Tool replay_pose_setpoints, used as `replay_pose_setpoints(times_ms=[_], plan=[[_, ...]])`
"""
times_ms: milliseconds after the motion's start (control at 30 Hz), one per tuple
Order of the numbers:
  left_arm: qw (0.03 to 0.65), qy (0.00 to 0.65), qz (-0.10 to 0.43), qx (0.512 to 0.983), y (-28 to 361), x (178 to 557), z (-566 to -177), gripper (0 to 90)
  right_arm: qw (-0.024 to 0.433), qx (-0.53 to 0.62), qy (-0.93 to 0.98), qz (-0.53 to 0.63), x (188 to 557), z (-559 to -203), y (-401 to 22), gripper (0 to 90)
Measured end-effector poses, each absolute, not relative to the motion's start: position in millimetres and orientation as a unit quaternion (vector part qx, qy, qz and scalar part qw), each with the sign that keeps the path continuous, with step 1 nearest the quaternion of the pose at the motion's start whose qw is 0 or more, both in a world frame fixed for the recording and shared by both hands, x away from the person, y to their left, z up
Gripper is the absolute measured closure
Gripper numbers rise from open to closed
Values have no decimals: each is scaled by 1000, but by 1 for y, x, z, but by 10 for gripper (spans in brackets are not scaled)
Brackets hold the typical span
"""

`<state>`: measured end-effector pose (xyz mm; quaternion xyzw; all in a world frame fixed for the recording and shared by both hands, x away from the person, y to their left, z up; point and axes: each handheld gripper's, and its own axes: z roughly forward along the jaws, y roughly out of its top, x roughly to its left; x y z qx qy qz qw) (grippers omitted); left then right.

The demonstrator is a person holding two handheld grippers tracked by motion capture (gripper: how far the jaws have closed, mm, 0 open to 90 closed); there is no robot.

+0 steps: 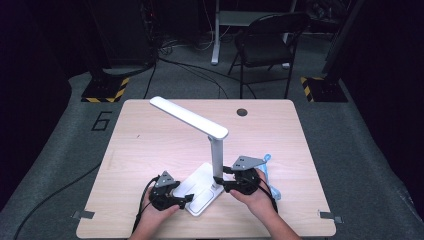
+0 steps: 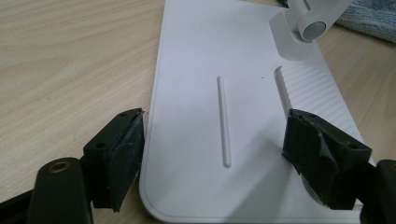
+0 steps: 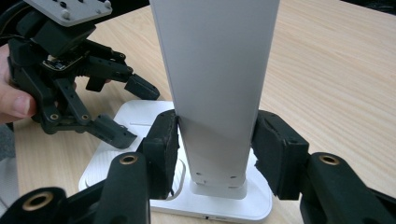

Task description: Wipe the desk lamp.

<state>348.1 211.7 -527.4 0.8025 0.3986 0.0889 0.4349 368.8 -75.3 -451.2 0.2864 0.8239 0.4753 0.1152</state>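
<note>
White desk lamp point(image 1: 200, 150) stands on the wooden table point(image 1: 150, 140), near the person's edge, a little right of centre. Flat base point(image 1: 200, 192) lies on the tabletop; upright post point(image 1: 217, 159) rises from the base's right end; long head point(image 1: 187, 117) slants up and away to the left.

Left gripper point(image 1: 186, 199) sits low at the near left side of the base. In the left gripper view its jaws straddle the base point(image 2: 205, 93): left pad point(image 2: 125, 154) is just at the base's edge, right pad point(image 2: 310, 149) is over the ribbed part of the plate. Jaws spread apart, with no clamping to be seen; whether the left pad actually touches the edge is hard to tell from this angle.

Right gripper point(image 1: 219, 183) is at the foot of the post. In the right gripper view the post point(image 3: 215, 84) stands upright between its jaws, both pads point(image 3: 163, 149) close against its sides; it looks gripped. The left gripper point(image 3: 123, 112) shows farther off, over the base point(image 3: 140, 116).

A light blue cloth point(image 1: 268, 170) lies on the table behind the right hand point(image 1: 257, 195), partly hidden.
</note>
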Motion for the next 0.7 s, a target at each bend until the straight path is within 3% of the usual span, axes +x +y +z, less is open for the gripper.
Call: replay_pose_setpoints(times_ms=[700], plan=[[420, 417, 89, 801, 205, 334, -527, 157, 100, 294, 820, 481, 393, -452, -67, 512]])
